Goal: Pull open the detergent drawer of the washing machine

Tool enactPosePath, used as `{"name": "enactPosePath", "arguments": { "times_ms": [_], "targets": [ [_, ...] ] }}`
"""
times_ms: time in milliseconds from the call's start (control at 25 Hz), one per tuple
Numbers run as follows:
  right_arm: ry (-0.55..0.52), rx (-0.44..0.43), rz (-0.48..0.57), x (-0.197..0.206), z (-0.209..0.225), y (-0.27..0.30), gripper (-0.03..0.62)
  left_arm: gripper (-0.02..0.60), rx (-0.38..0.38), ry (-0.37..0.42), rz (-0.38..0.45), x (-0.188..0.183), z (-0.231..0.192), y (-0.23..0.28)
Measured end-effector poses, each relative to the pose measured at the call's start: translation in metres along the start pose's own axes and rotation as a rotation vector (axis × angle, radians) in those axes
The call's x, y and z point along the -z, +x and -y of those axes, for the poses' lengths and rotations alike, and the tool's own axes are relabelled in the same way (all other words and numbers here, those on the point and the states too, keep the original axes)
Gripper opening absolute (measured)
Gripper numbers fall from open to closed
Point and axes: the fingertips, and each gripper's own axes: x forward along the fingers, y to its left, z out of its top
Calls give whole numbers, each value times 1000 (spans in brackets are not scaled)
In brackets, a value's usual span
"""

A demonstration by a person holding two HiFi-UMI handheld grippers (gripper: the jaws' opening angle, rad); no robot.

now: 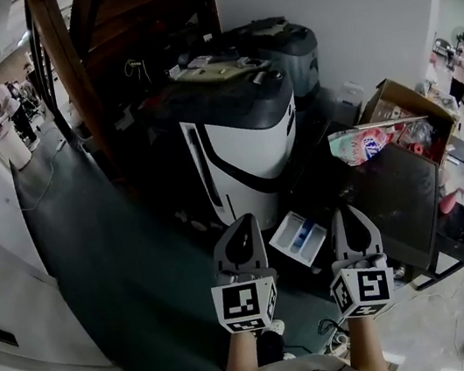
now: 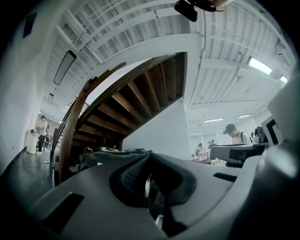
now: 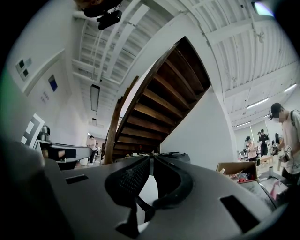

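Our 2 claws, left claw (image 1: 241, 221) and right claw (image 1: 344, 212), are pressed together, empty. The detergent drawer (image 1: 300, 238) looks like light, stiff plastic; we judge its front lip the best hold.

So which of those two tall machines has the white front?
The nearer machine, lower in the head view; the rear machine beyond it is dark all over.
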Motion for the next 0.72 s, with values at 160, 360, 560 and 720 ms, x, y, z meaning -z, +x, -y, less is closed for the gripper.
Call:
{"name": "enactPosePath", "arguments": {
  "times_ms": [160, 360, 560, 720],
  "targets": [
    [-8, -4, -1, 2, -1, 2, 35, 14, -7, 8, -10, 3, -1, 1],
    [-9, 5, -3, 3, -1, 4, 16, 14, -7, 2, -10, 1, -2, 2],
    [-6, 7, -2, 3, 0, 4, 14, 14, -10, 3, -9, 1, -1, 1],
    [-7, 6, -5, 5, 1, 6, 14, 14, -12, 9, -6, 0, -1, 2]
  ]
}}
